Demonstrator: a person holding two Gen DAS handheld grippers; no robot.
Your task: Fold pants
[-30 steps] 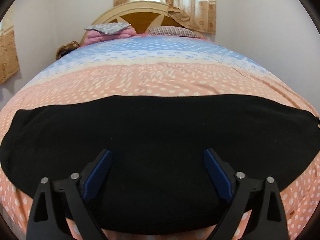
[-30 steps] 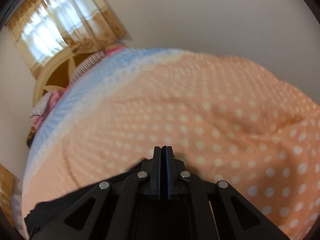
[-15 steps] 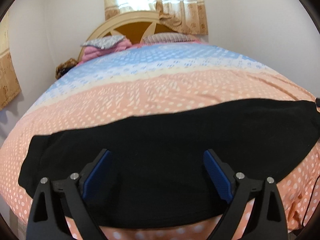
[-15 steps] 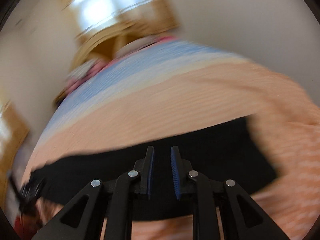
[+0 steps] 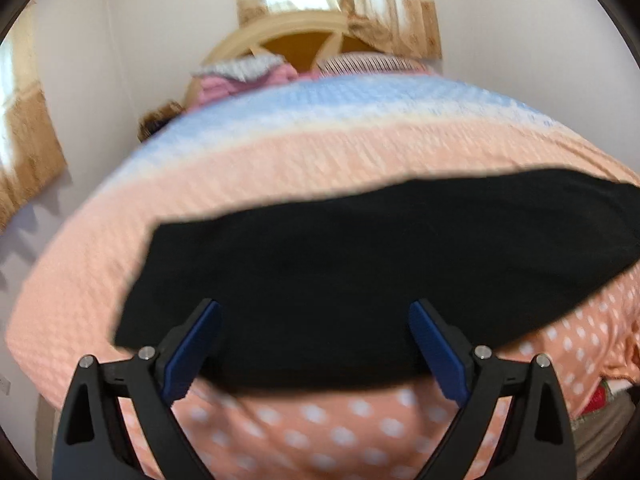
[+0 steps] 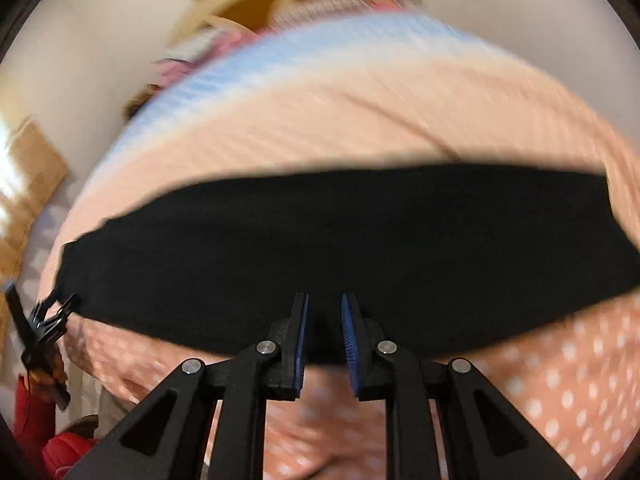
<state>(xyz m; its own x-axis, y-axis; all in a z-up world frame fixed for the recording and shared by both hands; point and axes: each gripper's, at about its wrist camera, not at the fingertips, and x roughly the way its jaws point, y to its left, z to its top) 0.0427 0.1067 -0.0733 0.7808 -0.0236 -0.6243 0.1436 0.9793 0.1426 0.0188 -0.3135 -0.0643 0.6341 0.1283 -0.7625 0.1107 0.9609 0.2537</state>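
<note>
Since a second ago both cameras have swung across the bed: the right one, then filled with dotted cover and showing shut jaws over a black edge, now looks over the whole dark strip, and the left one has slid sideways so the strip's left end shows.

Largest is the bed (image 5: 280,168), covered by a sheet banded peach below and blue toward the headboard (image 5: 296,36), white dots near the front edge. Behind it hang curtains (image 5: 400,12) at a window.

The pants (image 5: 360,264), black and folded into one long flat strip, lie across the near part of the bed, close to its front edge; in the right view they (image 6: 360,240) span nearly the whole width.

The left gripper (image 5: 314,344) hangs over the strip's near edge, jaws wide apart, nothing between them. The right gripper (image 6: 324,332) has a narrow gap between its blue pads (image 6: 349,328), holding nothing, tips over the strip's near edge. Both views are blurred.
</note>
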